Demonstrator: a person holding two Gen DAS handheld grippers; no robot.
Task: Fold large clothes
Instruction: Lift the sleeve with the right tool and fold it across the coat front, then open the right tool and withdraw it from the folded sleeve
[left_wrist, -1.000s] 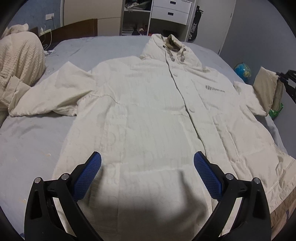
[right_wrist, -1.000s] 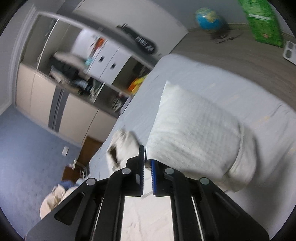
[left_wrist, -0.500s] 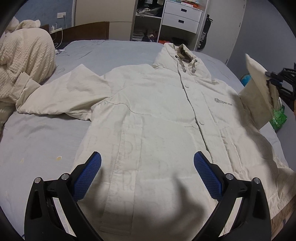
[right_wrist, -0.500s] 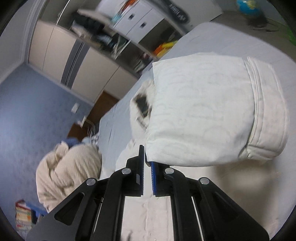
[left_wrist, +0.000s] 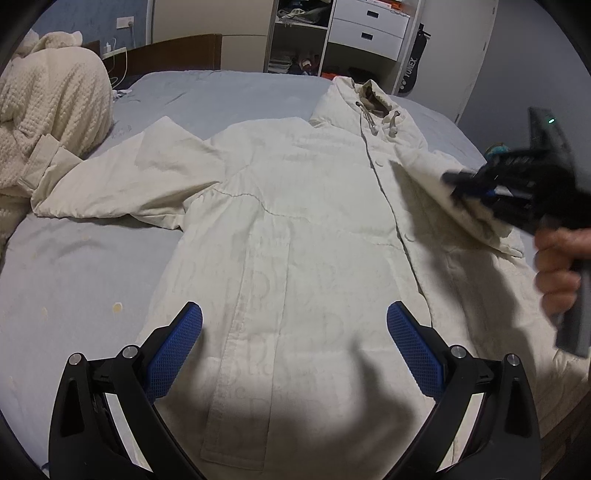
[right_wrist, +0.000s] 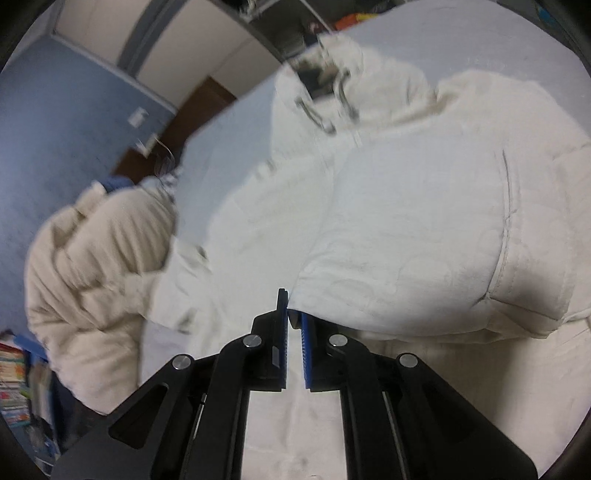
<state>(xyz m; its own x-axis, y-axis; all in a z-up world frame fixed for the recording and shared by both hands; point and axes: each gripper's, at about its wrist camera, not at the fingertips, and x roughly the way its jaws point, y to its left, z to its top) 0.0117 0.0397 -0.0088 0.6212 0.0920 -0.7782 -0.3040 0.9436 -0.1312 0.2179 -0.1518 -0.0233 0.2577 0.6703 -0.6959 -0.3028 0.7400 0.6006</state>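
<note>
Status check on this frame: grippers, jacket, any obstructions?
Left gripper open, hovering over hem. Right gripper shut on sleeve, carrying it across cream hooded jacket. Other sleeve spread out. Nothing obstructing.

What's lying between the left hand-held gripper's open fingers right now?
Only the cream jacket's lower front panel, lying flat, shows between them in the left wrist view.

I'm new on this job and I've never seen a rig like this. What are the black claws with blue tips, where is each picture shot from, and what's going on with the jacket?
There is no robot: a person holds a two-finger gripper in each hand, with a camera on each looking along its fingers. In the left view, the left gripper hangs open over a cream hooded jacket spread on the grey-blue bed. The right gripper, in the person's hand, appears at that picture's right edge. Its own view shows it shut on the jacket's sleeve, held above the jacket's front.
</note>
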